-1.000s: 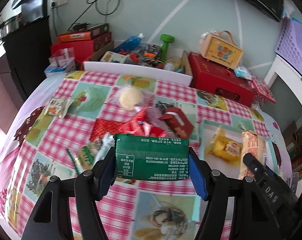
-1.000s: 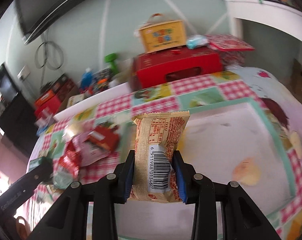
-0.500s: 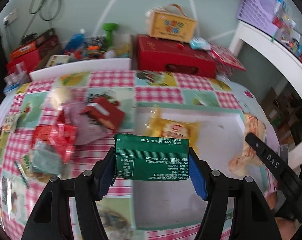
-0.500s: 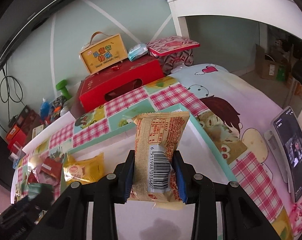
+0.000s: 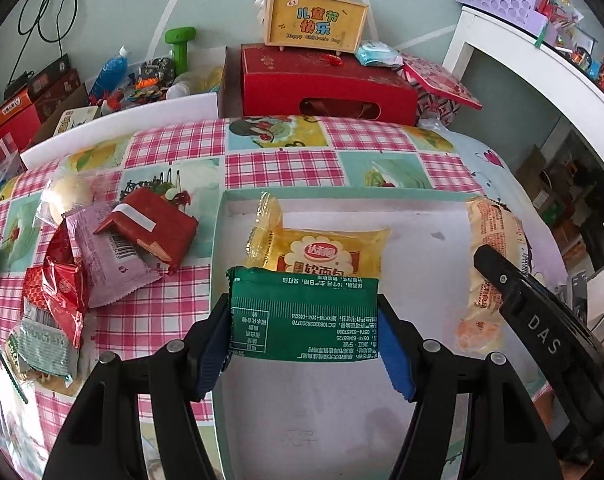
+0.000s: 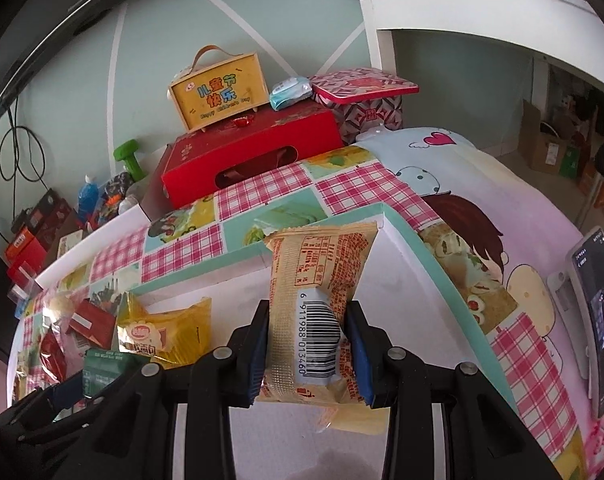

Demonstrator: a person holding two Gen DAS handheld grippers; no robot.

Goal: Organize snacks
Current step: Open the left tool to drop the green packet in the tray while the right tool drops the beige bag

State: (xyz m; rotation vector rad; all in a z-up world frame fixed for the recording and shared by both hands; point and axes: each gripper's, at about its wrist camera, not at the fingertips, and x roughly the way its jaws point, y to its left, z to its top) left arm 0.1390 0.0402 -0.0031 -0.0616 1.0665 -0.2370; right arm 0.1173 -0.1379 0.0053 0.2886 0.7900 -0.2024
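**Two packets over the tray, pile not yet sorted**

Held, left: green packet (image 5: pixel 304 316), flat foil, back face up with white print, clamped across its width by the left gripper (image 5: pixel 305 350). It hangs over the near-left part of the tray (image 5: pixel 422 208), just short of the yellow packet (image 5: pixel 322 254).

Held, right: tan packet (image 6: pixel 316 316), puffy wrapper with red print and a barcode panel, pinched upright between the blue pads (image 6: pixel 257 354) of the right gripper (image 6: pixel 308 356). It sits over the tray's far right area.

In tray: yellow packet only, lying flat near the left wall.

Outside tray: pile (image 5: pixel 101 248) of red, lilac and silver-green wrappers plus a clear-wrapped bun, on the checked cloth (image 5: pixel 285 168) to the left.

Risks, as judged:
- Green packet released here would likely land overlapping the yellow one.
- Tan packet is held by its lower half; the soft wrapper could tip or slide on release and fall crooked.
- Both grippers are close together over one tray; a sideways move might knock them together.
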